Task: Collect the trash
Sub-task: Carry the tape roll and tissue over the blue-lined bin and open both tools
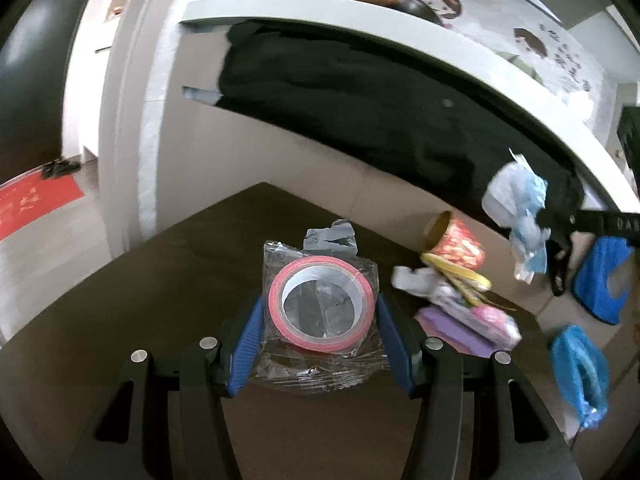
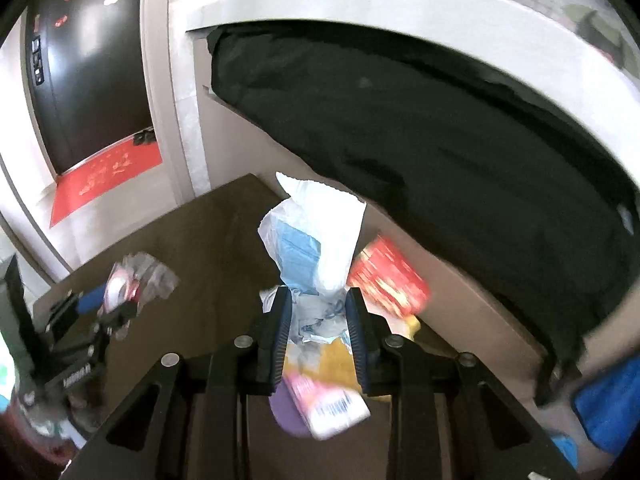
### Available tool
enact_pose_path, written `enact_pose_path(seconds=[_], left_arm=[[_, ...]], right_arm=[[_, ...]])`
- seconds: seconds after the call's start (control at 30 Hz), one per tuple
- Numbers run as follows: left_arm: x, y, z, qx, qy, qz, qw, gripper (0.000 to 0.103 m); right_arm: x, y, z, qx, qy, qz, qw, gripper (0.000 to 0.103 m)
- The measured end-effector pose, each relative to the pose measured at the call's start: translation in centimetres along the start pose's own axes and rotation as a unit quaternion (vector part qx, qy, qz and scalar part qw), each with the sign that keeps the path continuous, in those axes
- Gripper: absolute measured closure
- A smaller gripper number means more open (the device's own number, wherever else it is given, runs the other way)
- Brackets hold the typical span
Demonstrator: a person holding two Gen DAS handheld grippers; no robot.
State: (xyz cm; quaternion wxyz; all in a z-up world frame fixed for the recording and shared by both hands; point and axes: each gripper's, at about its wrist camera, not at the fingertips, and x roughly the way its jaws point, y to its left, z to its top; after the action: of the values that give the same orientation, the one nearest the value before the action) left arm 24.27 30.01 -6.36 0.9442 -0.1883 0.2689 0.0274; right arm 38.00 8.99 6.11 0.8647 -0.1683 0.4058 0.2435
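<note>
mid-task, two pieces picked up, more left. lower centre of the left wrist view: left gripper [image 1: 318,340] about half open, blue ribbed pads clamped on a crinkly clear wrapper [image 1: 320,356] holding a pink tape roll [image 1: 320,304], rigid ring, hollow core. lower centre of the right wrist view: right gripper [image 2: 318,328] narrow, pinching a crumpled white-and-blue plastic bag [image 2: 316,240], soft, limp, lifted off the table. still on the brown table [image 1: 140,280], right of centre: pink and purple packet [image 1: 480,326], yellow strips [image 1: 456,274], red printed paper cup [image 1: 456,240] on its side. no bin visible. far back: black cloth [image 1: 360,100] draped under a white ledge [image 1: 320,4].
</note>
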Motion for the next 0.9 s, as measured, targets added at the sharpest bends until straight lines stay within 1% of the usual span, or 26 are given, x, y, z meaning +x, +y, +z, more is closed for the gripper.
enact_pose_path(seconds=[0.03,0.1,0.2,0.4,0.53,0.77,0.9], left_arm=[[-0.2,-0.6,-0.2,0.000,0.003,-0.007,1.0000,0.047],[-0.6,-1.9,-0.5,0.002,0.012,-0.026,0.9996,0.047],[-1.1,-4.2,-1.1,0.016,0.023,-0.048,0.9985,0.047],[-2.1,-8.4,-2.0,0.047,0.035,-0.067,0.9960,0.047],[-2.1,-9.9,-2.7,0.057,0.044,-0.067,0.9952,0.047],[-1.1,-11.0,-3.8,0.060,0.070,-0.064,0.9937,0.047],[-0.6,-11.3,-4.2,0.063,0.079,-0.064,0.9928,0.047]], right_arm=[[-0.9,-0.6,-0.7,0.007,0.000,0.001,1.000,0.078],[-1.3,-1.3,-1.8,0.018,0.001,0.001,1.000,0.078],[-2.2,-2.6,-4.5,0.043,0.004,0.010,0.999,0.078],[-3.0,-4.0,-9.0,0.086,0.004,0.037,0.996,0.078],[-2.6,-5.1,-12.1,0.115,0.027,0.066,0.991,0.078],[-0.9,-5.6,-14.9,0.124,0.049,0.082,0.988,0.078],[-0.1,-5.7,-15.3,0.128,0.053,0.089,0.986,0.078]])
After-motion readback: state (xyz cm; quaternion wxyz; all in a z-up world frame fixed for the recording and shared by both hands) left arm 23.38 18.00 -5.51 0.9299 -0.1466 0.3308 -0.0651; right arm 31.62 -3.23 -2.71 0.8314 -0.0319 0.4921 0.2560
